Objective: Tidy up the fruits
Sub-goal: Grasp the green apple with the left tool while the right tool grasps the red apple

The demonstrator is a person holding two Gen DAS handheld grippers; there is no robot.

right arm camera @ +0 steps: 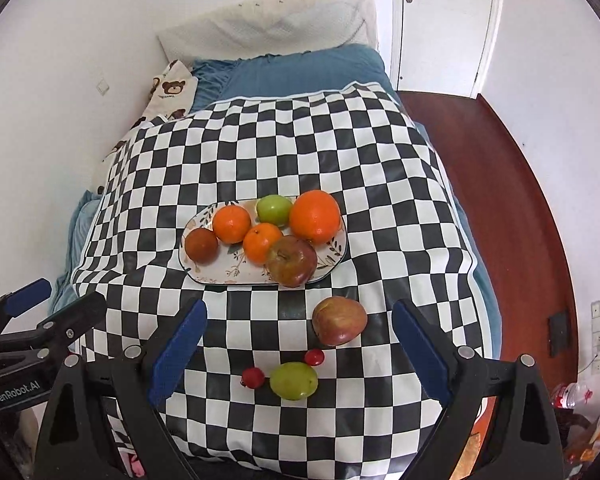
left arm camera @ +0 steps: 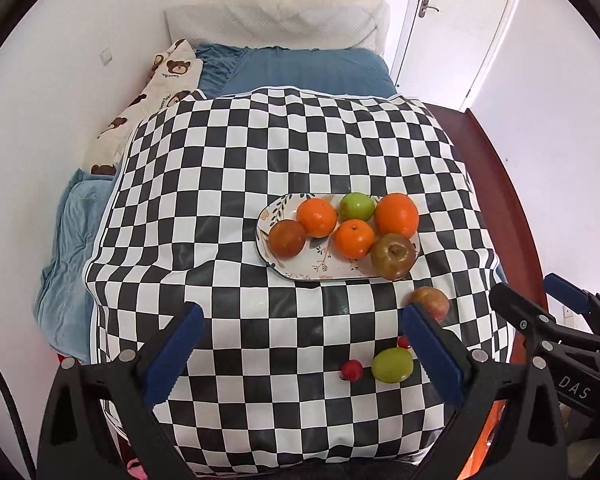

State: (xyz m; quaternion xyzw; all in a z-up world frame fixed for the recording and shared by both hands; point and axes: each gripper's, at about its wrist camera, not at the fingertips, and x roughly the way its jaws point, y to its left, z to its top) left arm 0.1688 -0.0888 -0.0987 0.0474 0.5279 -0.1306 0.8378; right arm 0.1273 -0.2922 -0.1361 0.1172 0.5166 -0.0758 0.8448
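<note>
loose red apple [right arm camera: 339, 320], green fruit [right arm camera: 293, 380], two small red fruits [right arm camera: 253, 377] near cloth edge, off plate [right arm camera: 336, 254] | plate holds six, likely destination | right gripper [right arm camera: 300, 344] jaws apart, empty, facing them | left gripper [left arm camera: 300, 344] likewise

You have an oval floral plate [right arm camera: 332, 254] holding three oranges, a green apple [right arm camera: 274, 209], a brown fruit [right arm camera: 201, 244] and a red apple [right arm camera: 292, 260]. Nearer lie a red-yellow apple [right arm camera: 339, 320], a green fruit [right arm camera: 293, 380] and two small red fruits.
</note>
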